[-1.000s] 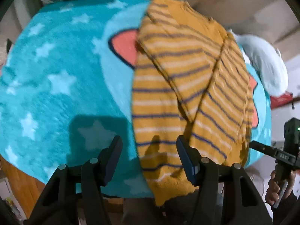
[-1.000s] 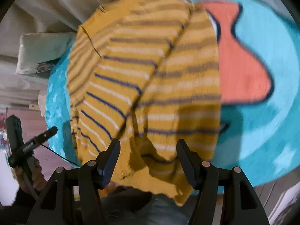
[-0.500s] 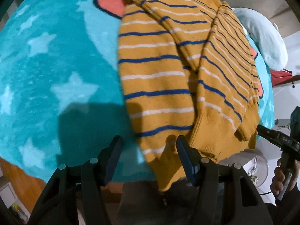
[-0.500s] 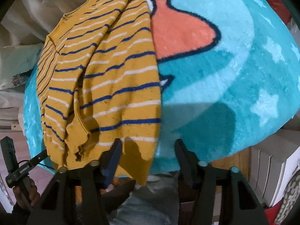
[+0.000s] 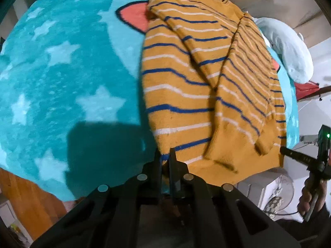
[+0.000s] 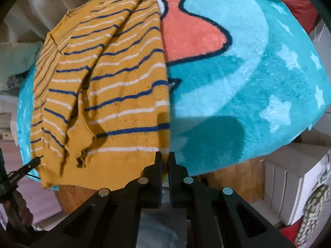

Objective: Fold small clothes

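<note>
A mustard-yellow sweater (image 5: pixel 198 86) with blue and white stripes lies on a teal star-patterned blanket (image 5: pixel 62 78), its sleeves folded in over the body. My left gripper (image 5: pixel 165 159) is shut on the sweater's bottom hem at its left corner. In the right wrist view the same sweater (image 6: pixel 115 95) lies on the blanket (image 6: pixel 248 82), and my right gripper (image 6: pixel 164 161) is shut on the hem at its right corner. The hem hangs over the blanket's near edge.
A pale blue pillow (image 5: pixel 287 47) lies at the blanket's far right. A wooden edge (image 6: pixel 227 171) shows under the blanket. White drawers (image 6: pixel 293 181) stand at the right. The right gripper's handle and hand (image 5: pixel 312 177) show beyond the sweater.
Both grippers were open above the hem half a second ago. Both have moved onto the hem's outer corners and closed on it.
</note>
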The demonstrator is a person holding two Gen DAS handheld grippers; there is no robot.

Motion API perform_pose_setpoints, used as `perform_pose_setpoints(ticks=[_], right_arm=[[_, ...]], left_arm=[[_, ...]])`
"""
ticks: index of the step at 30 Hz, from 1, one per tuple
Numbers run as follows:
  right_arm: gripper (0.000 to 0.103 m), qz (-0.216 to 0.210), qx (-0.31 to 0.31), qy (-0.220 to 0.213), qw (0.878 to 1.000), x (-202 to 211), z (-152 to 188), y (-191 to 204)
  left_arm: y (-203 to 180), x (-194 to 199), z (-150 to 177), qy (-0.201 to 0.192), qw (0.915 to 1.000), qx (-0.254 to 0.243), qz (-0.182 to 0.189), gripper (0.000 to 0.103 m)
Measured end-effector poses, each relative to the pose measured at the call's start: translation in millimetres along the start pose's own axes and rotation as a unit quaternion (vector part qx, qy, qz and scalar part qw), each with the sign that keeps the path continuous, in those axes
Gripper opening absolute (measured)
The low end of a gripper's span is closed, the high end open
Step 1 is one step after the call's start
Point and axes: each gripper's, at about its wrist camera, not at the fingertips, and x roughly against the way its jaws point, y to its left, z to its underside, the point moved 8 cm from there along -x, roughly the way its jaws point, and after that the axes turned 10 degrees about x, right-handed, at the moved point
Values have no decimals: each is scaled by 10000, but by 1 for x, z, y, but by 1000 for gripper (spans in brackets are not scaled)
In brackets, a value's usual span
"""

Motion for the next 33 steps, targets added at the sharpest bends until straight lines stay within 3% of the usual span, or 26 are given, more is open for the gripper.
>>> perform_pose_setpoints(ticks=[3, 5, 6, 7, 8, 9, 11, 14, 18, 24, 28, 33], right_arm=[[6, 28, 4, 275, 9996, -20, -1, 1], [9, 300, 215, 373, 9986, -23, -8, 9], [13, 355, 259, 396, 9982, -21, -10, 12], [26, 364, 263, 392, 9982, -15, -12, 14], [43, 363, 209, 285, 9987, -4, -17, 12], [51, 358, 157, 140, 9991, 7, -21, 10], [55, 105, 52, -367, 9993, 39, -37, 9], [71, -350, 71, -1080, 9935, 83, -78, 13], [74, -731, 441, -1502, 9850, 114, -137, 34], [74, -703, 684, -1638, 9816, 118, -212, 31], [74, -675, 555, -2002, 9758, 118, -260, 23], [74, -658, 775, -1855, 9774, 92, -315, 31]], left_arm=[[3, -16, 2, 155, 9997, -21, -163, 6], [4, -19, 1, 346, 9992, 139, -145, 11], [4, -12, 0, 317, 9993, 196, -65, 18], [2, -2, -2, 233, 9996, 184, 30, 30], [2, 5, -4, 150, 9997, 172, 74, 36], [4, 19, -7, 7, 9998, 197, 80, 44], [2, 42, -17, -185, 9990, 342, 224, 45], [-14, 72, -51, -646, 9971, 276, 279, 48], [-46, 102, -113, -1197, 9922, 109, 326, 57], [-65, 118, -187, -1438, 9892, 176, 203, 62], [-85, 106, -230, -1536, 9881, 30, -53, 65], [-97, 54, -288, -1339, 9907, 168, -178, 65]])
